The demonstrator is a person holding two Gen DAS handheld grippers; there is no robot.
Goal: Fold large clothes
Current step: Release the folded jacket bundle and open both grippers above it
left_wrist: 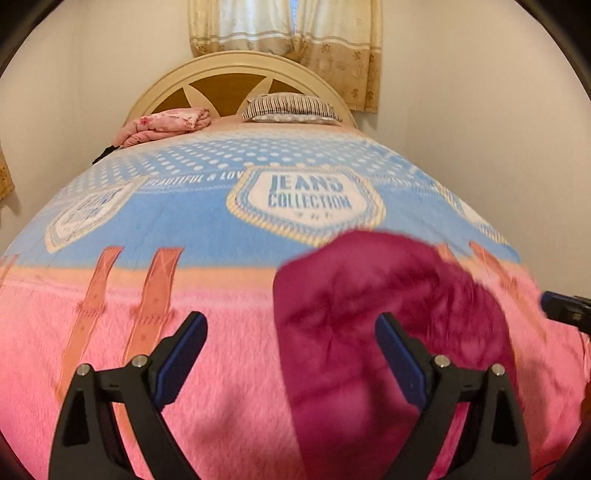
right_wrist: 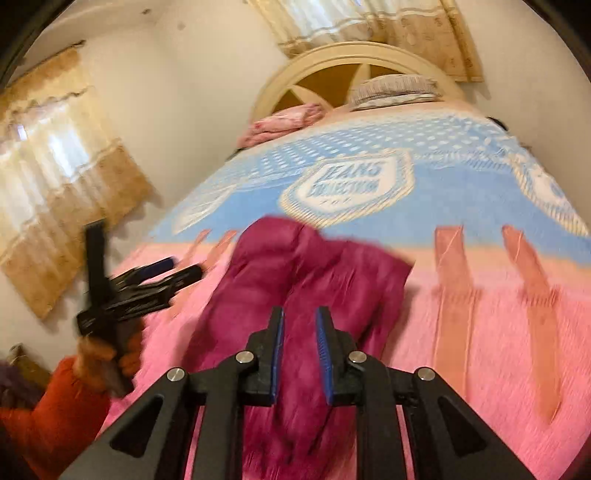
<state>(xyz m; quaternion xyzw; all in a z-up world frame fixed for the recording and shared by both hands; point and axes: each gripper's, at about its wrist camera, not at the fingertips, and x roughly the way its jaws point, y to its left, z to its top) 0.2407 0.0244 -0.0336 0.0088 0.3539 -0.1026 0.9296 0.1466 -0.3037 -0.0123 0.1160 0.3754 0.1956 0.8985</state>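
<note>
A magenta garment (left_wrist: 373, 332) lies bunched on the pink and blue bed blanket (left_wrist: 184, 229); it also shows in the right wrist view (right_wrist: 295, 273). My left gripper (left_wrist: 291, 332) is open wide above the bed, its right finger over the garment's left part, holding nothing. It appears at the left of the right wrist view (right_wrist: 181, 269), held by a hand in an orange sleeve. My right gripper (right_wrist: 299, 325) has its jaws partly open with a narrow gap, hovering over the garment, empty. Its tip shows at the right edge of the left wrist view (left_wrist: 554, 306).
A striped pillow (left_wrist: 291, 107) and a folded pink floral blanket (left_wrist: 166, 125) lie at the head of the bed by the cream headboard (left_wrist: 236, 70). Curtains (left_wrist: 284, 33) hang behind. Walls flank both sides of the bed.
</note>
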